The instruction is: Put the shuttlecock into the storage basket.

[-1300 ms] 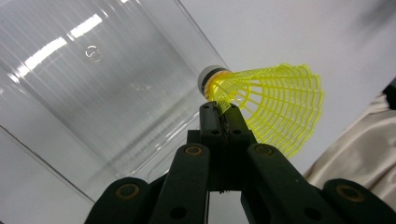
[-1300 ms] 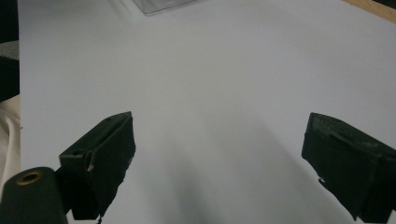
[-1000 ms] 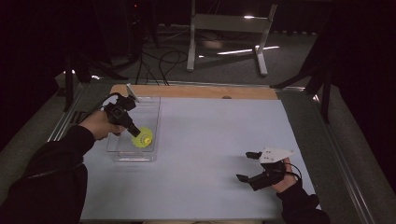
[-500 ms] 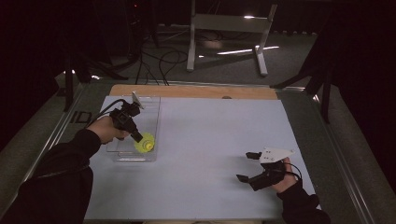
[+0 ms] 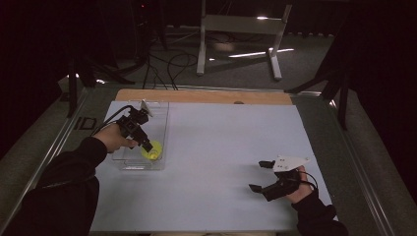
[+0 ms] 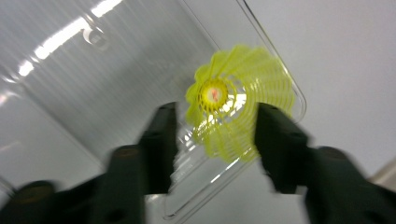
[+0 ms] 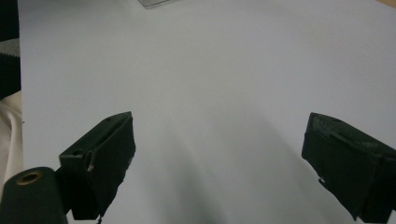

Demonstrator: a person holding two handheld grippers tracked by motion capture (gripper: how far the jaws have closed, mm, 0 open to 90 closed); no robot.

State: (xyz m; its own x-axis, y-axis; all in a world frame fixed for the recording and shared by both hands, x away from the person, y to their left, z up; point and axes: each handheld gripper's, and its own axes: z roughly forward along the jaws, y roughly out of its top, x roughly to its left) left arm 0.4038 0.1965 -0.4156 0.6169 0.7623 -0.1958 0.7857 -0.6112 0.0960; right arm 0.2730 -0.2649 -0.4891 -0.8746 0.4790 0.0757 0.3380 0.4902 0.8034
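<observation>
Shuttlecock point(image 6: 229, 100) seemingly between left tool point(image 6: 215, 126) jaws

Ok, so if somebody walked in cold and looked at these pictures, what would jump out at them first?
Most likely the bright yellow shuttlecock, the one vivid thing on a pale table, lying in a clear plastic tray at the table's left. The left gripper reaches down into that tray with its jaws apart on either side of the shuttlecock. Over at the near right, the right gripper hangs open above bare tabletop.
</observation>
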